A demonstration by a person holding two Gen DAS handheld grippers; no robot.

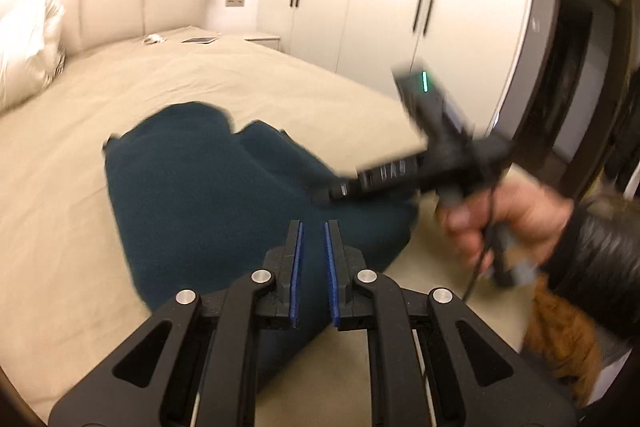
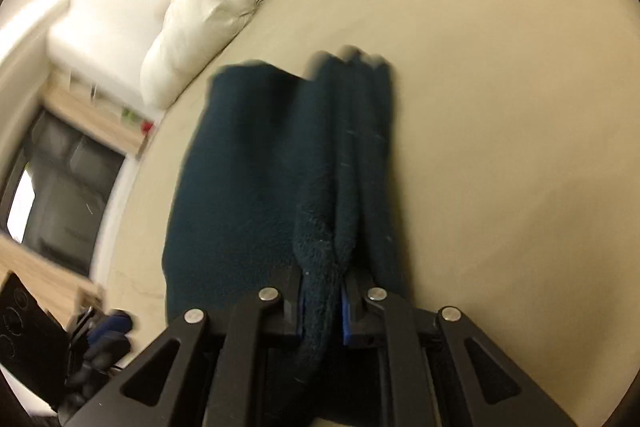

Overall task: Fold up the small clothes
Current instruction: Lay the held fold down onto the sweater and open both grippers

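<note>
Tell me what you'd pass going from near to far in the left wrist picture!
Black tongs with blue pads → dark teal fleece garment → bare beige bedsheet → small flat tablet → padded cream headboard.

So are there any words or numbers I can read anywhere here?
None can be read for sure.
The right gripper: pale marks on its black body, too blurred.
The black panel: faint round symbols, no letters.
The flat thing on the bed: too small to tell.
The dark teal garment: no label showing.
</note>
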